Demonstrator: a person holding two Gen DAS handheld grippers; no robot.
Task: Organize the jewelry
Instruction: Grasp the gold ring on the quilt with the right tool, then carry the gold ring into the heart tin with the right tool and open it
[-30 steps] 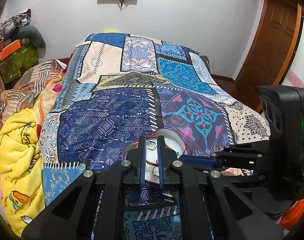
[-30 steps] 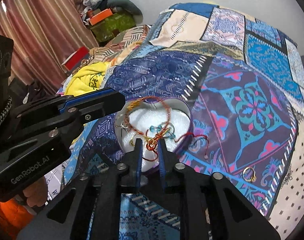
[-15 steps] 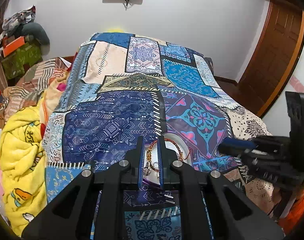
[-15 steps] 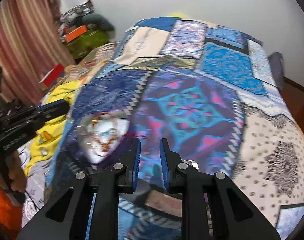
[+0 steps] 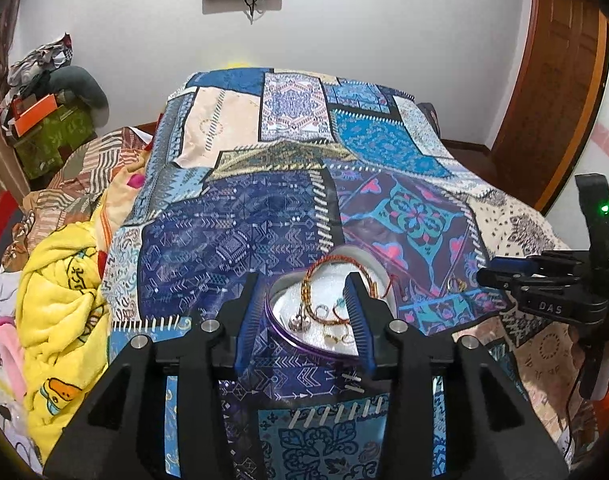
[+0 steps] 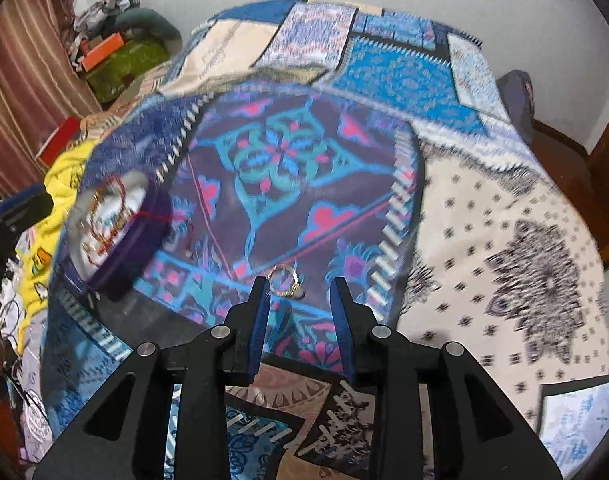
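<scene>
A purple heart-shaped jewelry box (image 5: 288, 338) with white lining sits on the patchwork bedspread and holds red and gold thread bracelets (image 5: 336, 276) and small rings. My left gripper (image 5: 304, 300) is open and empty, its fingers on either side of the box. The box also shows at the left of the right wrist view (image 6: 144, 236), blurred. A gold ring (image 6: 284, 280) lies on the bedspread just beyond my right gripper (image 6: 300, 284), which is open and empty. My right gripper also shows at the right of the left wrist view (image 5: 504, 276).
The patchwork bedspread (image 5: 240, 232) covers the bed. A yellow blanket (image 5: 60, 312) and piled clothes lie on the left. Boxes (image 5: 52, 132) stand at the far left wall. A wooden door (image 5: 552, 92) is at the right.
My right gripper left the box, swung right toward the gold ring and opened. My left gripper opened wide around the box.
</scene>
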